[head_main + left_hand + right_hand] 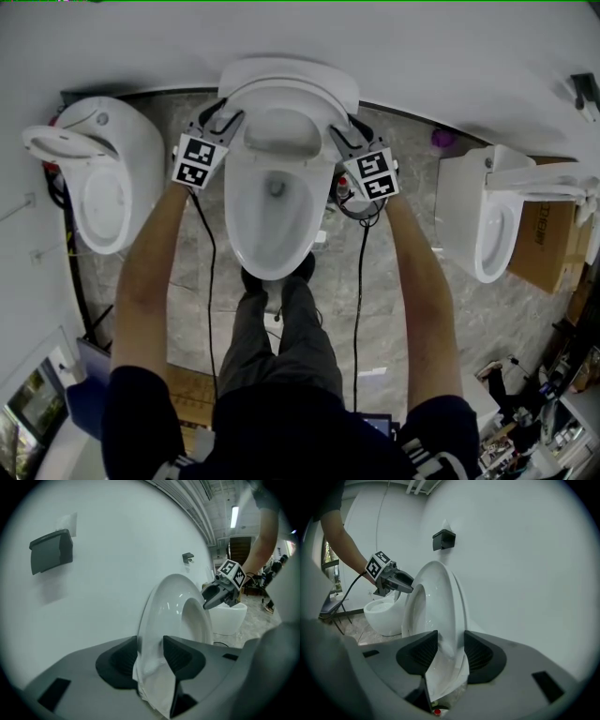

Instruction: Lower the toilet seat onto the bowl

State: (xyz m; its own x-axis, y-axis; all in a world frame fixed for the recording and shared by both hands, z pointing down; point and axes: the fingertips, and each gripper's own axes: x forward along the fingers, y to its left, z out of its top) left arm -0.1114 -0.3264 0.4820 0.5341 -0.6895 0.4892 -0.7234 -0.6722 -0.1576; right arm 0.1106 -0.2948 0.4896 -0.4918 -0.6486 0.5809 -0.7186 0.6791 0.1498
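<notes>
- At the middle toilet, head view: white oval plastic toilet seat (281, 101) (169, 601) (436, 597) stands raised, near upright, above the white ceramic bowl (234, 208) and close to the white wall (422, 47). Seat not yet down on the bowl.
- Left tongs (225, 120) (150, 656) sit on the seat's left edge. In the left gripper view the rim runs between the two dark ribbed pads and both pads press on it: gripping the seat.
- Right tongs (339, 131) (451, 651) sit on the seat's right edge, opposite the left pair. In the right gripper view the rim is likewise pinched between both pads: gripping the seat.
- Cannot tell whether the lid behind the seat is also caught in either grip.
- Both bare forearms reach forward; the person's legs in dark trousers (281, 337) stand just in front of the bowl.
- Black cables (359, 281) hang from the tongs toward the grey marbled floor (516, 319).
- Two more white toilets stand on either side, one left (103, 187), one right (487, 225), well apart from the middle one.
- Black wall-mounted holder (50, 550) (443, 539) is fixed to the wall above the seat.
- Brown cardboard box (548, 244) sits beside the right toilet.
</notes>
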